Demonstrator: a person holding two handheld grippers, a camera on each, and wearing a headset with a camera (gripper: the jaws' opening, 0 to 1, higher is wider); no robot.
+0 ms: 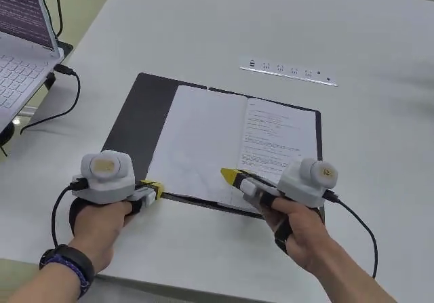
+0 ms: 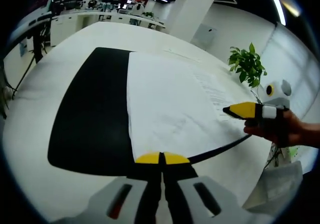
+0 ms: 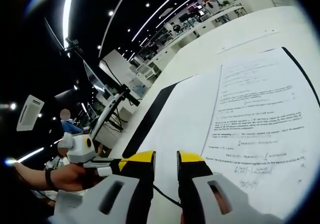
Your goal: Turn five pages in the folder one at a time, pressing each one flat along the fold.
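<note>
Laptop [image 1: 20, 38] cut off at left edge; page print [image 1: 274, 137] unreadable.

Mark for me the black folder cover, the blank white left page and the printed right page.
black folder cover [image 1: 132, 137]: head view, bare inside face left of the pages.
blank white left page [image 1: 200, 140]: head view, middle of the sheet.
printed right page [image 1: 281, 137]: head view, among the text lines.

An open laptop [image 1: 20, 38] sits at the upper left. A socket strip [image 1: 288, 71] lies upper right on the white table [image 1: 203, 18].
</note>
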